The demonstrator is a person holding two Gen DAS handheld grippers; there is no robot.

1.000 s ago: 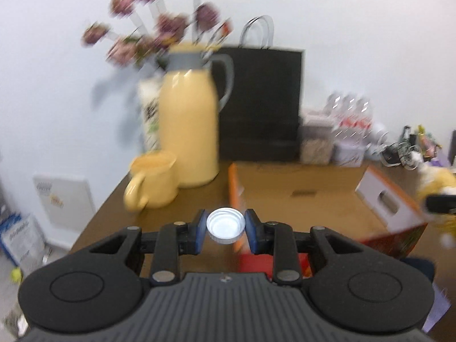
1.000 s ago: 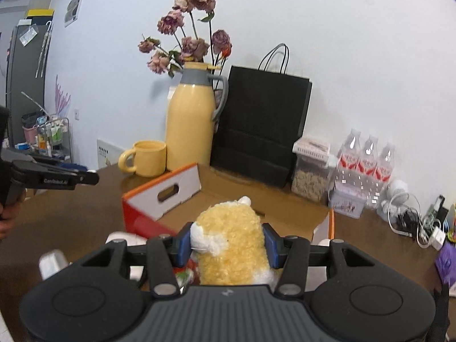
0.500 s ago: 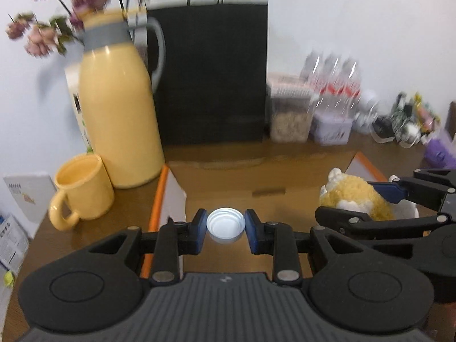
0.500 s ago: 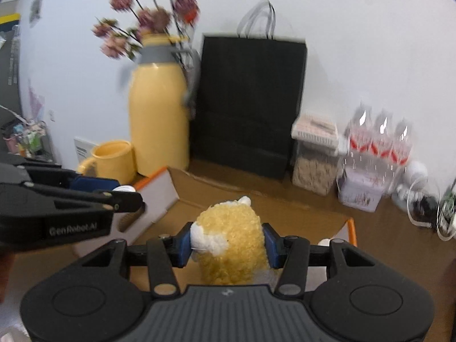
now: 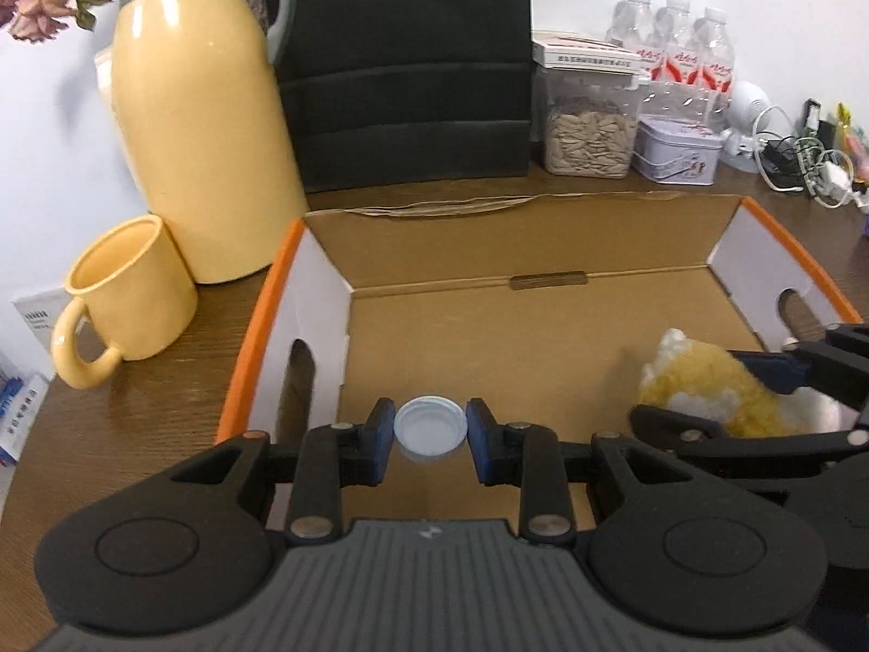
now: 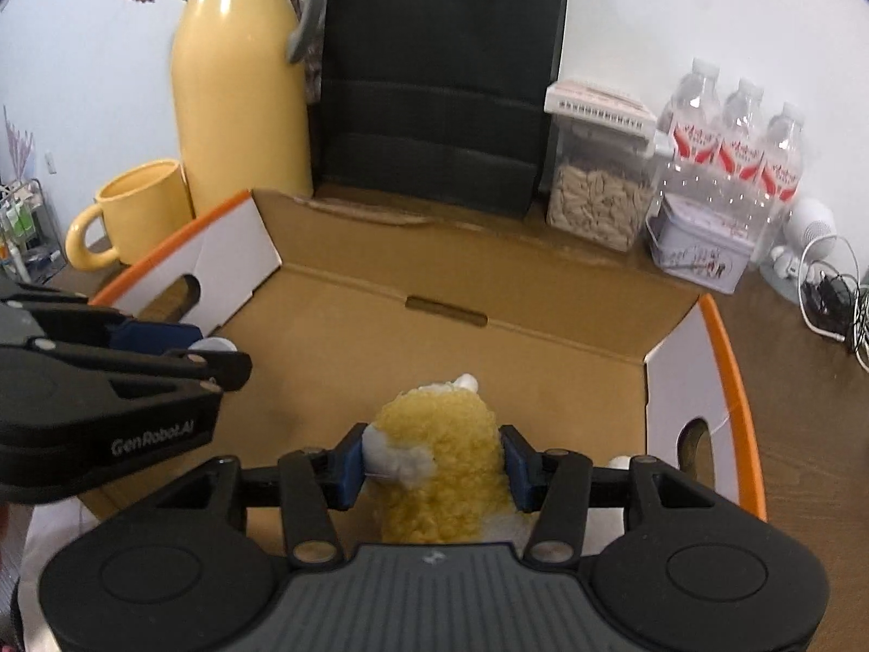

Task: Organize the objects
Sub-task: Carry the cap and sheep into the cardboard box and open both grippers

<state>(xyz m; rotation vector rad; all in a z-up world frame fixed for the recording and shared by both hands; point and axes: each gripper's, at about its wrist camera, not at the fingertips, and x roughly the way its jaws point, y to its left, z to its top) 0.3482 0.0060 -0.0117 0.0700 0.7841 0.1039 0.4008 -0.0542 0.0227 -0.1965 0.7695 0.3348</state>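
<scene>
Left gripper (image 5: 430, 431) pinches a white cap (image 5: 430, 427) by its rim, flat between both pads, so it can drop cleanly. Right gripper (image 6: 434, 464) squeezes a yellow plush (image 6: 442, 462) across its middle, a grip that suits something soft. Both hover over the open box (image 5: 543, 326), cap near the left wall, plush near the right, likely so the 2 items land apart. Neither is released yet.
</scene>
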